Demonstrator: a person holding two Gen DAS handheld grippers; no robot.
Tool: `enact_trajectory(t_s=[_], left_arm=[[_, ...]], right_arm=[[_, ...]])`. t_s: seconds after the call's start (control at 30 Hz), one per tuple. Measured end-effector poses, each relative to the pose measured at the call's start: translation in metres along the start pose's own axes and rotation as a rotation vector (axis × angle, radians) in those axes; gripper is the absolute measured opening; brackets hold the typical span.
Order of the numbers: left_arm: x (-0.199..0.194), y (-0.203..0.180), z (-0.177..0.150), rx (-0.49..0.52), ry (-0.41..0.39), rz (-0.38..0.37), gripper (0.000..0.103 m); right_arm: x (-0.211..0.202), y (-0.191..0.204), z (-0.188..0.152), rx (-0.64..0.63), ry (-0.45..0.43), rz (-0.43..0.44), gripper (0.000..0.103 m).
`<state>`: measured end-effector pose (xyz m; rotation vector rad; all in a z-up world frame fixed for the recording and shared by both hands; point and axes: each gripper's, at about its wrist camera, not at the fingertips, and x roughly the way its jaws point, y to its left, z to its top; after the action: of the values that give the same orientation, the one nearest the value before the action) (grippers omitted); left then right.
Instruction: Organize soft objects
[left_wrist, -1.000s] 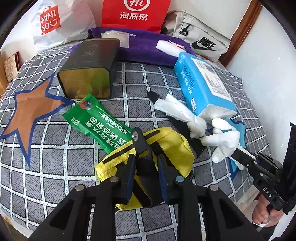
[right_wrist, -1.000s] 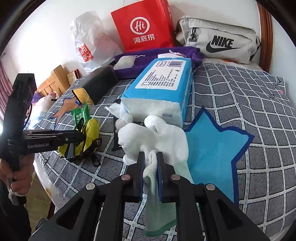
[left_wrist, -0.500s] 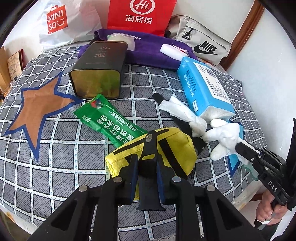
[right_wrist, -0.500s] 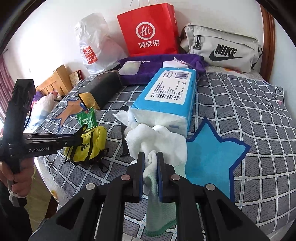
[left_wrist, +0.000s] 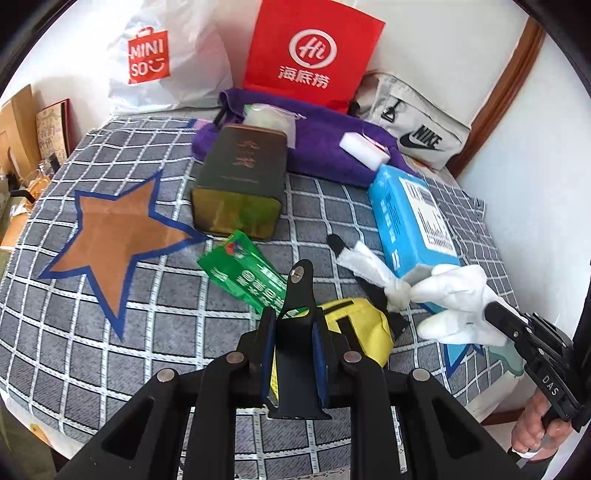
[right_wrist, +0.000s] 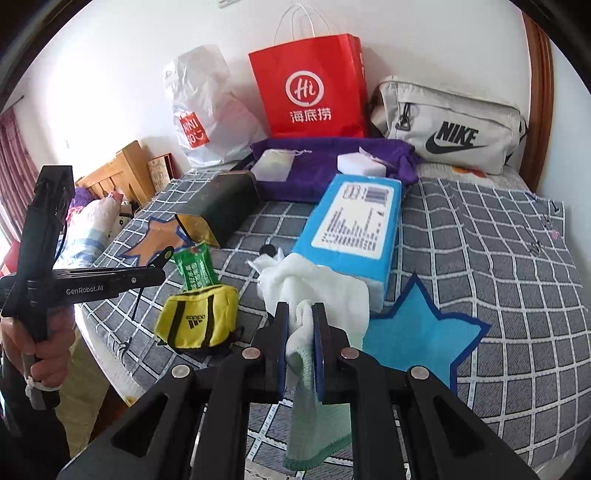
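Note:
My left gripper (left_wrist: 293, 328) is shut on the black strap (left_wrist: 297, 295) of a yellow Adidas pouch (left_wrist: 364, 328), which sits on the bed near the front edge; the pouch also shows in the right wrist view (right_wrist: 197, 317). My right gripper (right_wrist: 300, 325) is shut on a white glove with a green cuff (right_wrist: 317, 291), held just above the bed beside the blue tissue pack (right_wrist: 354, 229). The glove also shows in the left wrist view (left_wrist: 454, 299). A second white glove (left_wrist: 369, 262) lies by the pack.
A dark tin box (left_wrist: 240, 184), a green packet (left_wrist: 255, 275), a purple cloth (left_wrist: 325, 144) with a white sponge (left_wrist: 364, 146), a red paper bag (left_wrist: 310, 55), a white Miniso bag (left_wrist: 155, 59) and a grey Nike bag (left_wrist: 417, 122) lie on the checked bedcover (left_wrist: 92, 295).
My left gripper has lifted and drawn back with the black strap, and the yellow pouch has shifted right. My right gripper has raised the white glove slightly.

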<state>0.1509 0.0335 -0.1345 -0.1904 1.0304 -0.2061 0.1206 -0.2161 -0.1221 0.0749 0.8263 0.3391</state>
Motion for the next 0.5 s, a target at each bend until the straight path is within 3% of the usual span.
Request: enact_trajectory(t_s=[0.5], left_arm=[[-0.026,0.023,0.024,-0.074,-0.071,0.028,0.018]], right_arm=[[-0.022,0.014,0.042,-0.041,-0.073,0.024,0.012]])
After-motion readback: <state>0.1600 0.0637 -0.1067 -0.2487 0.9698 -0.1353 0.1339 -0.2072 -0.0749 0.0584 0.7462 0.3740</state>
